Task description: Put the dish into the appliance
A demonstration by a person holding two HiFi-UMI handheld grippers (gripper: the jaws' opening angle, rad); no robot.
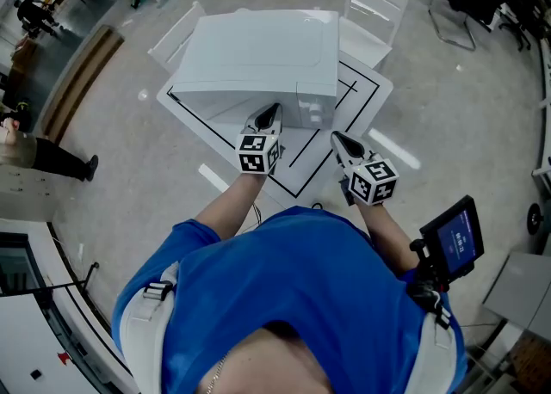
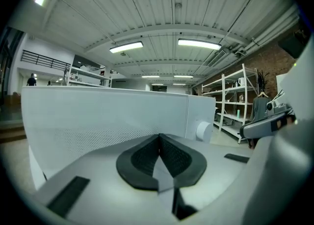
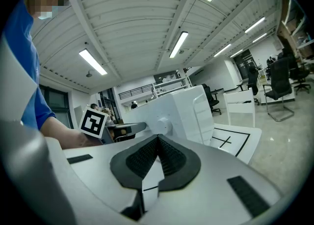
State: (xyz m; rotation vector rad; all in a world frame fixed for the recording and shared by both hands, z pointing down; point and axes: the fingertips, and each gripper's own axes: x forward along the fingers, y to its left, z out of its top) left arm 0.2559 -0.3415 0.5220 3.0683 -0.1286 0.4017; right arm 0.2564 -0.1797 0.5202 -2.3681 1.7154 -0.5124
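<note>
Jaws on the left gripper [image 2: 159, 136] are pressed fully together, the dark ribbed pads [image 2: 142, 157] meeting along one seam with nothing caught between them. The right gripper [image 3: 158, 138] is the same, closed tight and empty. Both are held just in front of the person in a blue top [image 1: 293, 298], pointing slightly downward at the near face of the white box-shaped appliance [image 1: 258, 52], close to it, though no view confirms contact.

That appliance stands on a white table with black lines [image 1: 353, 104]. In the left gripper view its front shows a finely dotted panel and, to the right, a round white knob [image 2: 203, 130]. The front looks flat and closed, with no gap or opening to be seen. A white chair [image 1: 374, 9] stands beyond the table.

The dish does not show in any view: it is not on the table, not in either gripper, and not visible at the appliance. Whether it sits inside already cannot be told.

Judged from this, the task appears to be at its very start. The appliance apparently has yet to be opened, and the dish has yet to be found, picked up and placed inside.
</note>
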